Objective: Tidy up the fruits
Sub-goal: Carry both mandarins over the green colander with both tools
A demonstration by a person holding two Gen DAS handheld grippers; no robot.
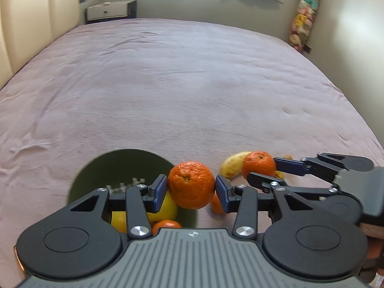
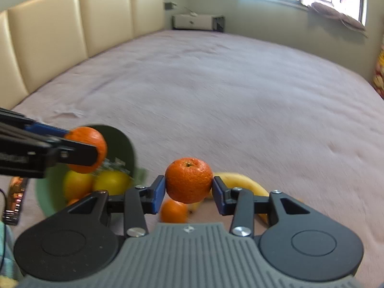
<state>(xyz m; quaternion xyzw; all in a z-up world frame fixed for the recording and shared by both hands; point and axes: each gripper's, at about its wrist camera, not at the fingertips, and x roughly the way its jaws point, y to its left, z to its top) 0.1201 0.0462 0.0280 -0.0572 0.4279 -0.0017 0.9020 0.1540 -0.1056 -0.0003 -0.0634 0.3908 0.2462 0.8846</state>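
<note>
My left gripper (image 1: 191,187) is shut on an orange (image 1: 191,184) and holds it above the right rim of a green bowl (image 1: 120,165). The bowl holds yellow fruit (image 1: 165,210) and a small orange (image 1: 166,225). My right gripper (image 2: 189,186) is shut on another orange (image 2: 189,180), held above the bed. In the left wrist view it shows at the right (image 1: 260,168) with its orange (image 1: 258,165). A banana (image 2: 242,182) and a small orange (image 2: 173,211) lie on the bed below it. The left gripper with its orange (image 2: 87,148) shows over the bowl (image 2: 48,192) in the right wrist view.
The fruit lies on a wide bed with a pink cover (image 1: 192,84). A cream padded headboard (image 2: 72,28) runs along the left. A white nightstand (image 1: 110,10) stands in the far corner. A dark flat object (image 2: 14,196) lies left of the bowl.
</note>
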